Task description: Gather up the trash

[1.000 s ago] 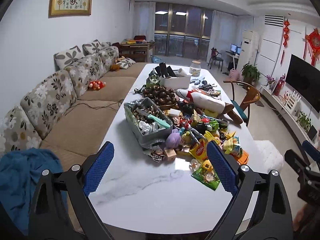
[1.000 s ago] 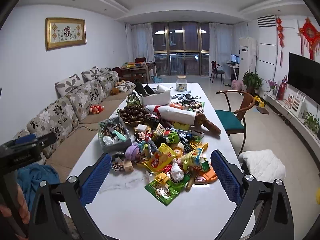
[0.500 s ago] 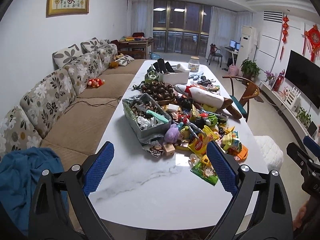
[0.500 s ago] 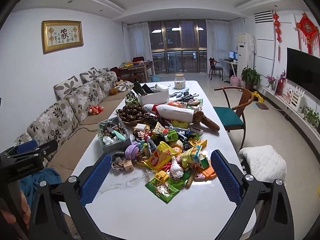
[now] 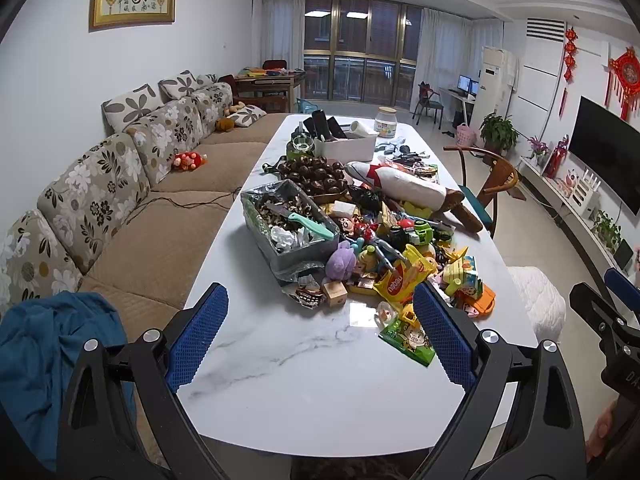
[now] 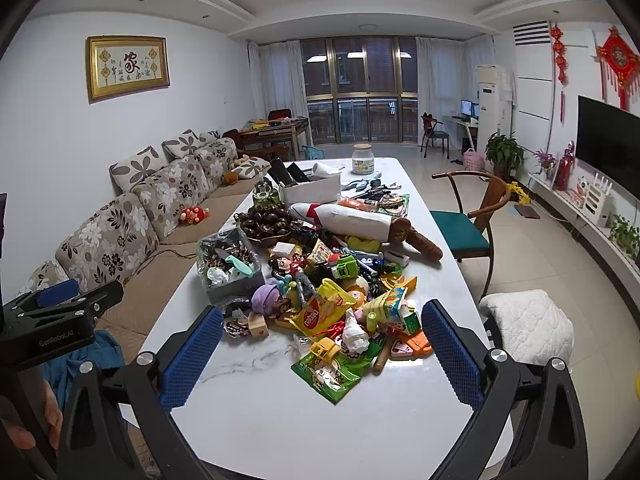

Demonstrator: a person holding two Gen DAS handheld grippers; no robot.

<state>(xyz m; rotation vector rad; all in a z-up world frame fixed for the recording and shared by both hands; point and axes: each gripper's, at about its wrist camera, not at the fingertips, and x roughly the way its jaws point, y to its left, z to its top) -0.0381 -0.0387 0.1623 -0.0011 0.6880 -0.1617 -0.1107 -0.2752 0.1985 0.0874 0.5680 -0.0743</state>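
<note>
While both grippers hover over the near end of the white table [image 5: 304, 380], the left gripper [image 5: 320, 336] and right gripper [image 6: 320, 356] gape wide and empty, with the green snack wrapper [image 6: 332, 372] and yellow wrapper [image 6: 320, 312] at twelve o'clock, among toys.

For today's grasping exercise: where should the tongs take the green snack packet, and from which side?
Take the green packet by its near corner, coming low from the table's near end: it lies flat, that corner is free, and clutter overlaps its far edge.
</note>
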